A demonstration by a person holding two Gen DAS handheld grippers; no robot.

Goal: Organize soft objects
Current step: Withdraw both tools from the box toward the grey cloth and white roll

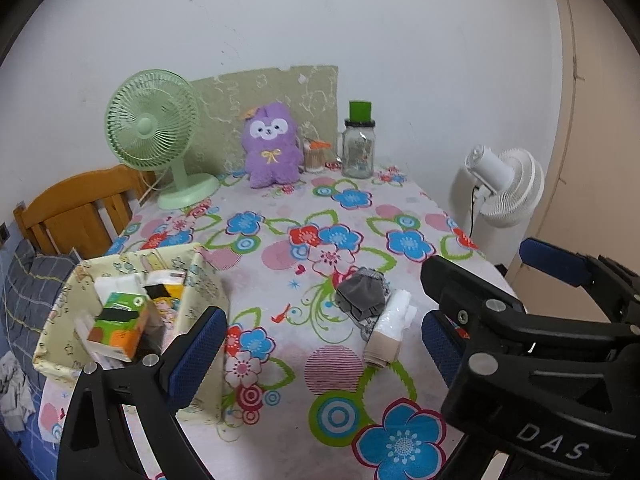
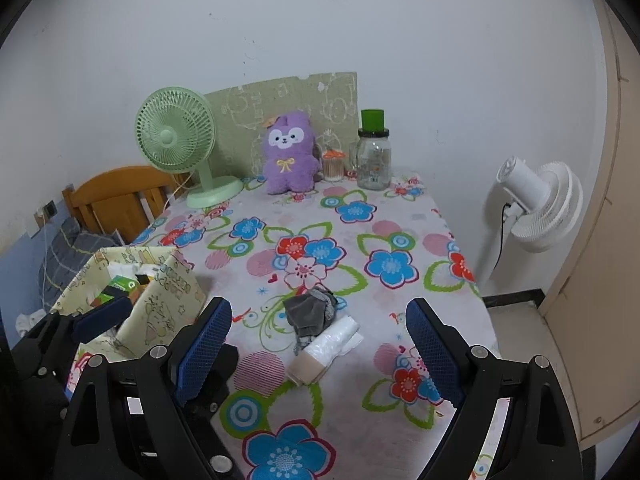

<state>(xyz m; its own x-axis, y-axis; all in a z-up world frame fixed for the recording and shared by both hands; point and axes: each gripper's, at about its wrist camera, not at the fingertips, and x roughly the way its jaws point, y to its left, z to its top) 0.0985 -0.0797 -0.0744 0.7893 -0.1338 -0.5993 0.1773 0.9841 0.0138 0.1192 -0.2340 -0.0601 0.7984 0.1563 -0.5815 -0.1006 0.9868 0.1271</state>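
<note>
A grey sock lies crumpled in the middle of the flowered tablecloth, touching a white plastic-wrapped roll with a beige end. In the left wrist view the grey sock and the roll lie ahead and to the right. A purple plush sits upright at the table's back. My right gripper is open, with the roll just beyond its fingers. My left gripper is open and holds nothing, beside the yellow patterned box. The right gripper shows at the right of the left wrist view.
The box holds tissue packs and a green carton. At the back stand a green desk fan, a small swab jar and a glass jar with a green lid. A white standing fan is off the table's right edge, and a wooden headboard is at the left.
</note>
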